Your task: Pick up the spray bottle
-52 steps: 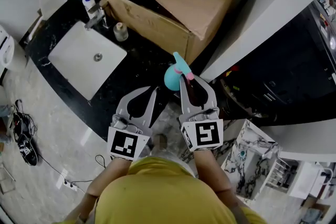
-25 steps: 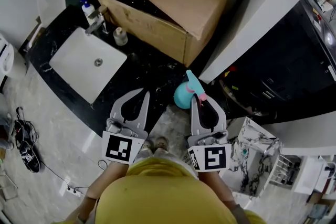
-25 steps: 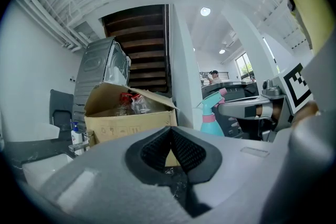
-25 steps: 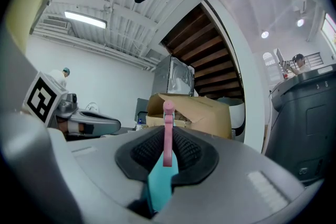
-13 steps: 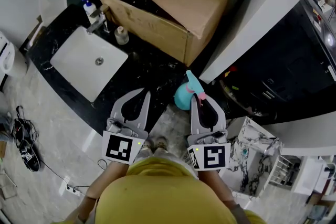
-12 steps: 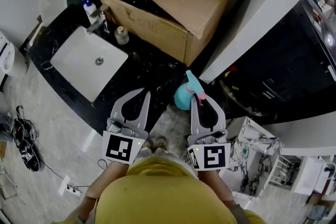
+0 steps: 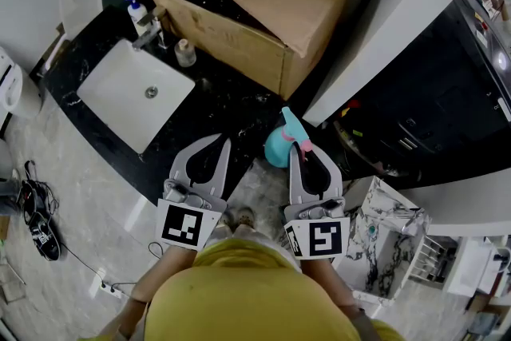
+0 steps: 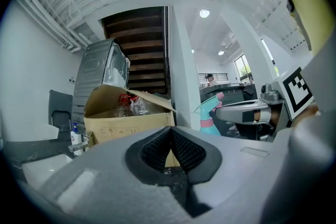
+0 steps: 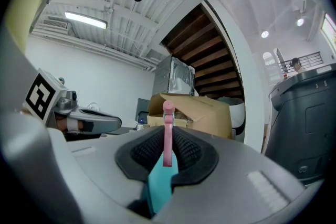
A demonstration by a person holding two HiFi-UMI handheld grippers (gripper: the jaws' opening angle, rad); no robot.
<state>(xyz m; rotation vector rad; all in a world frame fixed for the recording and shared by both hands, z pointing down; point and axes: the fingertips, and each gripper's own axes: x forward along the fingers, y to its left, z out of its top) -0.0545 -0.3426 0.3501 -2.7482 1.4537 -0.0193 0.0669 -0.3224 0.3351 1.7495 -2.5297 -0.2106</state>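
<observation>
The spray bottle (image 7: 279, 144) is teal with a pink trigger, and it hangs in the air off the edge of the black counter (image 7: 209, 109). My right gripper (image 7: 297, 148) is shut on it, held level. In the right gripper view the pink trigger (image 9: 168, 134) and the teal head (image 9: 159, 182) stand clamped between the black pads (image 9: 142, 150). My left gripper (image 7: 224, 140) hovers beside it at the left, shut with nothing in it. From the left gripper view the bottle (image 8: 210, 117) shows at the right gripper's tip (image 8: 224, 110), past my own touching pads (image 8: 155, 150).
A large open cardboard box (image 7: 263, 4) stands on the counter behind the bottle. A white sink (image 7: 132, 92) with a faucet, a soap bottle (image 7: 136, 9) and a small jar (image 7: 185, 52) lie to the left. Cables (image 7: 36, 212) trail on the marble floor.
Since the earliest frame both grippers have drawn back from the counter, the right one carrying the bottle. Over the last second nothing has moved.
</observation>
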